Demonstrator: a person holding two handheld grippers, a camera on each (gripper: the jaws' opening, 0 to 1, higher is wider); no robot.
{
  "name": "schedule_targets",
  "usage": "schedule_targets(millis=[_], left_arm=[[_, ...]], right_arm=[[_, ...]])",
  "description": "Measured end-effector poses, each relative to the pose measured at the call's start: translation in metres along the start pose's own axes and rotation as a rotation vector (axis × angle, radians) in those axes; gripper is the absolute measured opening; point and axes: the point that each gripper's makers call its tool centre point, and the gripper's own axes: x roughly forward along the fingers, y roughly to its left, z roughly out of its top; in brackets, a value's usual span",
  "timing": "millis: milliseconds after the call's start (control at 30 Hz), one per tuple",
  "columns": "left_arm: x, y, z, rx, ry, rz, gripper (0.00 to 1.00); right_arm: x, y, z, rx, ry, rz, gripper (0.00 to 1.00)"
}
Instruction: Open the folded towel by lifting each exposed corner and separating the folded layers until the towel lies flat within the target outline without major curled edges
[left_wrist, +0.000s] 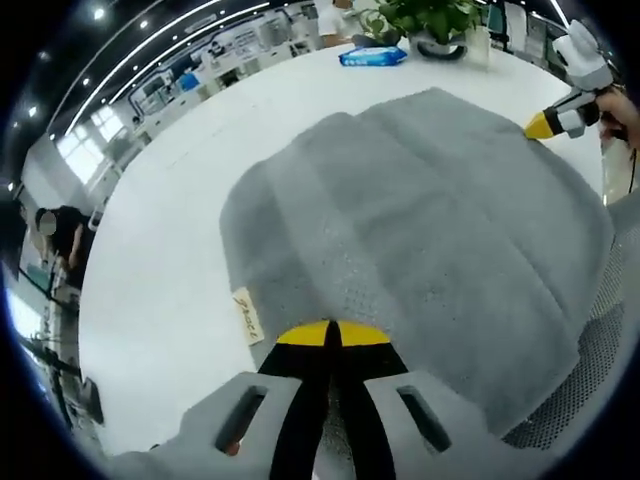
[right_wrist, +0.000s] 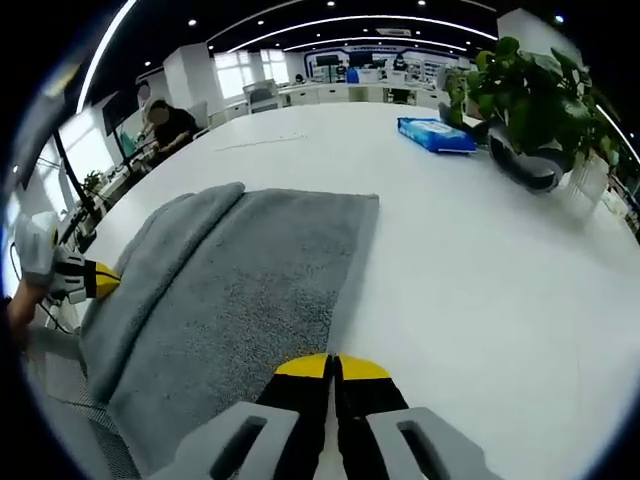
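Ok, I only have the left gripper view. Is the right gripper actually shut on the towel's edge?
Observer: Yes. In the right gripper view the right gripper has its jaws together, and the edge of the towel appears pinched between them.
Operator: And the far corner on that side?
Observer: The far corner lies flat on the table, not curled.
Operator: Any fold showing?
Observer: A thicker folded strip runs along the side by the left gripper.
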Motion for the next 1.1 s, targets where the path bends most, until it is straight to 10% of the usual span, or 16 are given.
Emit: schedule_targets(millis=[167,433,567,1100], left_arm=[[-0.002,-0.003,0.006,-0.021,-0.025,-0.016,0.0],[0.002,-0.016,0.011,0.007,-0.039,-0.063,0.0],[0.003,-0.016,0.011,-0.004,-0.043,-0.069,0.0],[0.003,-0.016,0.011,0.007,-0.044,-0.067,0.0]], right_arm=[[-0.034,0.015,0.008,0.105,-0.027,0.068,0.23],[-0.069,0.06,-0.076,0.031,0.316,0.206,0.08],[-0.062,0.064,-0.09,-0.005,0.355,0.198,0.07],[-0.037,0.095,-0.015,-0.073,0.142,0.225,0.0]])
